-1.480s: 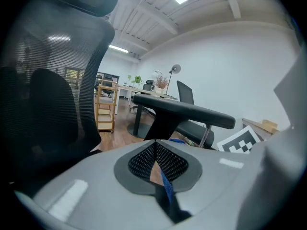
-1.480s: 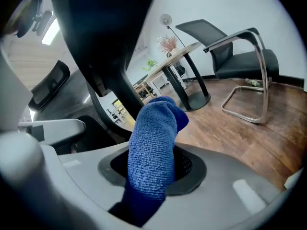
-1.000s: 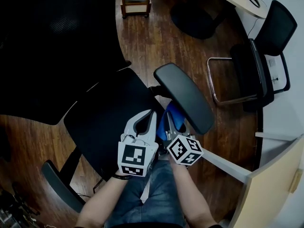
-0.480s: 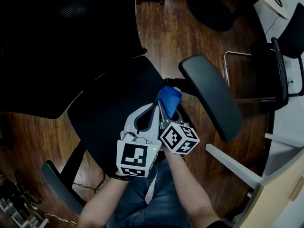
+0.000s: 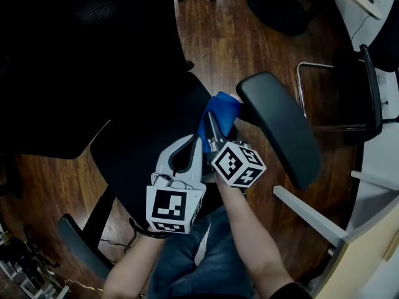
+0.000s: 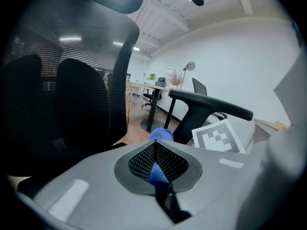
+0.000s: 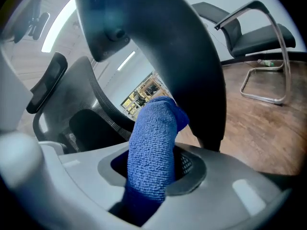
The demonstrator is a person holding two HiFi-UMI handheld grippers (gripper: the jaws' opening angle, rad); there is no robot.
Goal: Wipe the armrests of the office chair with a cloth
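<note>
Cloth (image 7: 152, 145), blue and nubbly, is clamped in right tongs (image 5: 210, 124) beside armrest (image 5: 282, 132); left tongs (image 6: 154, 145) together.

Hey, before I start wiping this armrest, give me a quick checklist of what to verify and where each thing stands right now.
1. Right gripper clamped on the blue cloth: ok.
2. Cloth sticks out past the jaws for wiping: ok.
3. Cloth touching the armrest: cannot tell; it sits by one end.
4. Left gripper free of the cloth: cannot tell; jaws together, a blue sliver shows between them.
5. Armrest top bare: ok.
</note>
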